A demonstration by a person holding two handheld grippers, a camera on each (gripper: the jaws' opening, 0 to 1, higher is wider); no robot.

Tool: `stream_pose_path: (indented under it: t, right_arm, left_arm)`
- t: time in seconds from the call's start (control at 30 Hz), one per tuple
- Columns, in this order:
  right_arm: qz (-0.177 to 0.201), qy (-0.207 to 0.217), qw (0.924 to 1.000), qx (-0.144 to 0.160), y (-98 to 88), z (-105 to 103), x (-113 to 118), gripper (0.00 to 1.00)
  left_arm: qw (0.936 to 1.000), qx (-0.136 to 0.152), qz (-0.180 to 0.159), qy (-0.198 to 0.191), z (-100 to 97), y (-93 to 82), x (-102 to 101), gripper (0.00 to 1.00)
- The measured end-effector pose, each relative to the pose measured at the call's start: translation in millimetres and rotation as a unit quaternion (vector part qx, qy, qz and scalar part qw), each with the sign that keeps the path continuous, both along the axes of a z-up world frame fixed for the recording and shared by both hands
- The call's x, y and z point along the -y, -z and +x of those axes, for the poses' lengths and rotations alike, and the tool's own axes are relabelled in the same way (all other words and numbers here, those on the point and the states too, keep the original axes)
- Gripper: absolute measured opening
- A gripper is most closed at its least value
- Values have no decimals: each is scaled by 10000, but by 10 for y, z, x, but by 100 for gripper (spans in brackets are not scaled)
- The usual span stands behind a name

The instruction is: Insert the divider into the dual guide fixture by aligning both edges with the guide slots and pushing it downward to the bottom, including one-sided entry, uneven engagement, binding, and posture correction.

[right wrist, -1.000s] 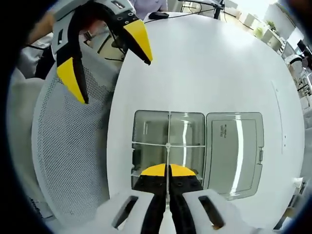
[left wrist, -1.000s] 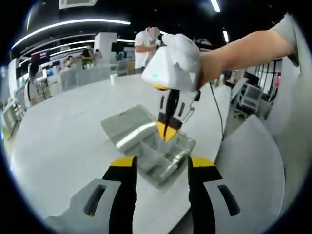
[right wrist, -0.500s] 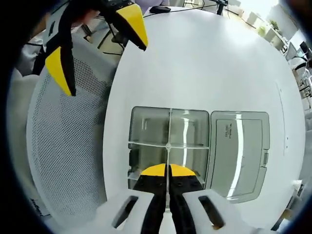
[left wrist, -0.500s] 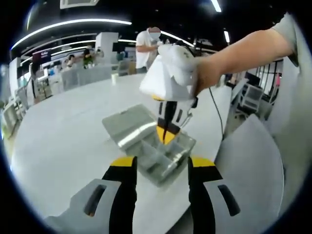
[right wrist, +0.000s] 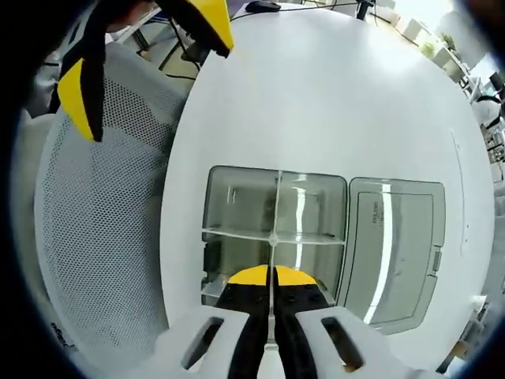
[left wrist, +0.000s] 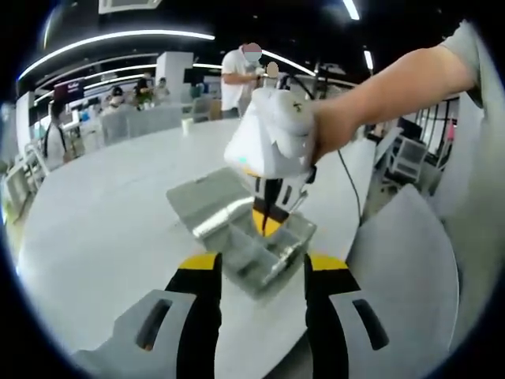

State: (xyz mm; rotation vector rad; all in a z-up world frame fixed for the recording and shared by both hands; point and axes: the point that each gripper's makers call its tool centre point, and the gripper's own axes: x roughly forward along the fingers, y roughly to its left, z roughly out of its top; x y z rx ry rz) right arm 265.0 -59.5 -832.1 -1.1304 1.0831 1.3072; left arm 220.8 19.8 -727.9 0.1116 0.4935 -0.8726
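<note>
Round white table (right wrist: 331,103), bright open-plan room

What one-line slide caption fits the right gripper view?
Right gripper shut on a thin clear divider, held over the open compartment box on a white table.

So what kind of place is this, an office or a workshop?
Likely an open-plan office or showroom: long ceiling light strips, rows of white desks with people behind, a large round white table and a white mesh chair.
</note>
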Motion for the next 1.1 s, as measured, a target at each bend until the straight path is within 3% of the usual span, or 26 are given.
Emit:
stream_pose_path:
  t: [1.1]
  right_arm:
    - [-11, 136, 9999, 17, 76, -24, 17, 0]
  left_arm:
    - [10000, -6, 1, -40, -53, 2, -15, 40]
